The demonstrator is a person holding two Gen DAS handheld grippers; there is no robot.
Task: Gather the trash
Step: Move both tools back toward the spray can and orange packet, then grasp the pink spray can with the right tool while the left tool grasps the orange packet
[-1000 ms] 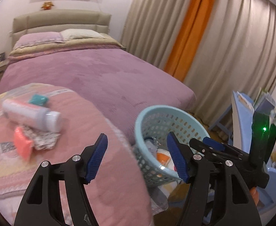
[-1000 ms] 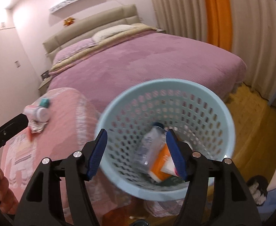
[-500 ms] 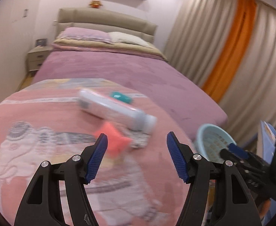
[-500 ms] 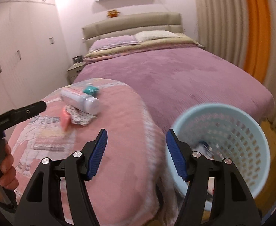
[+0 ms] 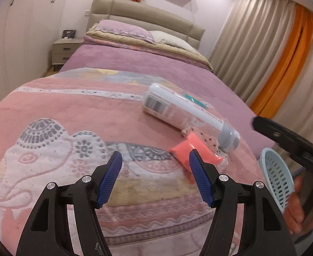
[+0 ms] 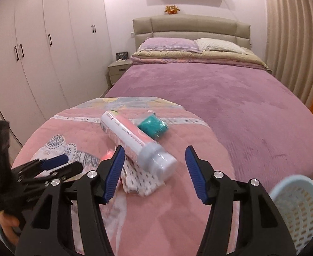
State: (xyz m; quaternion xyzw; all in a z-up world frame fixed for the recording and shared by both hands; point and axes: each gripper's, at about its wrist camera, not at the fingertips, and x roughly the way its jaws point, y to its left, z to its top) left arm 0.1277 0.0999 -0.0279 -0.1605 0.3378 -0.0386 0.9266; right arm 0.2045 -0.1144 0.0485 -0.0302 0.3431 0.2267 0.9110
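- right gripper [image 6: 154, 170] spread wide, empty, hovering just before the white bottle [image 6: 135, 136] lying on the pink blanket [image 6: 167, 213]; straddle its body crosswise.
- left gripper [image 5: 155, 179] also released, nearest the orange packet [image 5: 196, 152].
- basket [image 6: 297, 204] waits right.

I couldn't read any text. The white bottle [image 5: 184, 112], lying near the blanket's [image 5: 75, 115] far right edge, had a barcode + small print on its label, too blurred to make out; same from the right wrist view [image 6: 131, 136]. No brand or nos. legible.
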